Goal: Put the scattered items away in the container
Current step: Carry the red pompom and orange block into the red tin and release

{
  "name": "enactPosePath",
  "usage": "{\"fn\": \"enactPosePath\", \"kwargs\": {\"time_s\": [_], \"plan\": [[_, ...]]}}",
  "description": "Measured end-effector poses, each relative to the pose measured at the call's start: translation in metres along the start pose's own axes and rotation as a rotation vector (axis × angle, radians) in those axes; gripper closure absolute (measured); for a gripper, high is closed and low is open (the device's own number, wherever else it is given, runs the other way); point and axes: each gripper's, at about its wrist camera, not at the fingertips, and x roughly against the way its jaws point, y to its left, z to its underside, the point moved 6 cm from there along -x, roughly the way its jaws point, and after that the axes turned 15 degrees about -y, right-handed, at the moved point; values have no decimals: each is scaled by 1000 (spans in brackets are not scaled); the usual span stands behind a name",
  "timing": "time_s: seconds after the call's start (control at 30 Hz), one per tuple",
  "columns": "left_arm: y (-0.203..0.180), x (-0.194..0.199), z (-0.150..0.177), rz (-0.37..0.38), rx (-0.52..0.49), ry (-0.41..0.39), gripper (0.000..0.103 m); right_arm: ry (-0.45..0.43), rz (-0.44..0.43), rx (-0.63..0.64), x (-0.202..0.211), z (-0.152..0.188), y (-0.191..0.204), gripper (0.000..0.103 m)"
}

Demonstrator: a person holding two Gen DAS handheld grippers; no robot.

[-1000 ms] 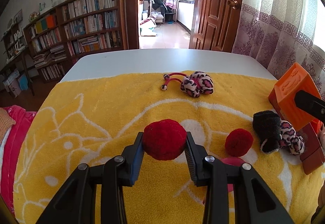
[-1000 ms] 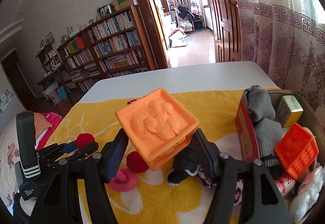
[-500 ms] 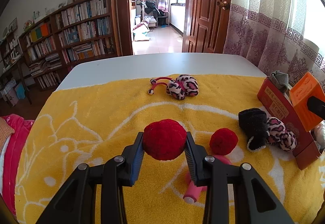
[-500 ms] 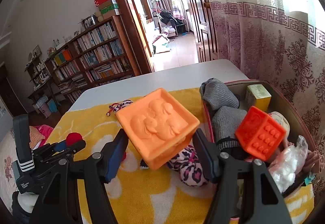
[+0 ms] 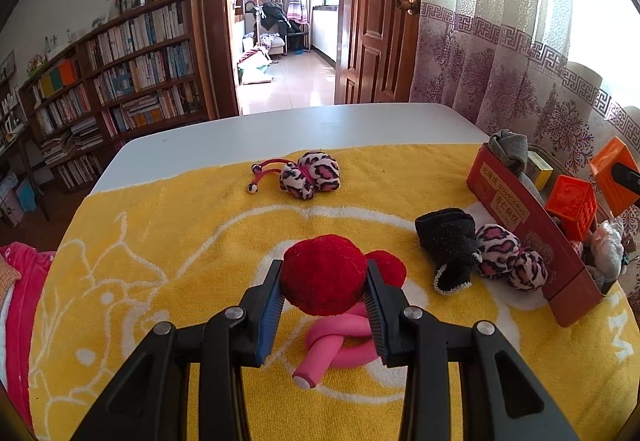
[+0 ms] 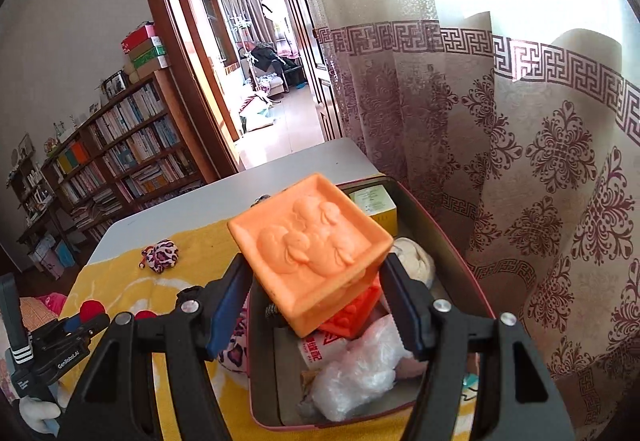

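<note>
Orange block [image 6: 316, 253]: pinched in the right gripper [image 6: 316, 305], above the open tin [image 6: 460, 273].
Red pompom [image 5: 323, 273]: squeezed in the left gripper [image 5: 324, 293], over the yellow towel [image 5: 160, 261].
Packed: smaller orange block [image 5: 571, 203], grey socks [image 5: 508, 149].
Left out: black sock [image 5: 450, 241], leopard bows [image 5: 310, 175], pink foam roll [image 5: 336, 337].

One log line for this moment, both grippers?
left gripper: shut on red pompom | right gripper: shut on orange embossed block, above red tin

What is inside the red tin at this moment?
The red tin holds a darker orange block, yellow-green box, clear plastic bag and printed packet. The held orange block hides the middle.
</note>
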Motion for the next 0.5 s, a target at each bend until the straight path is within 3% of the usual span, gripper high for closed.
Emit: {"fn": "enactPosePath", "kwargs": {"time_s": [0.5], "plan": [[-54, 3, -18, 56, -56, -15, 63, 65, 49, -37, -59, -16, -28, 32]]}}
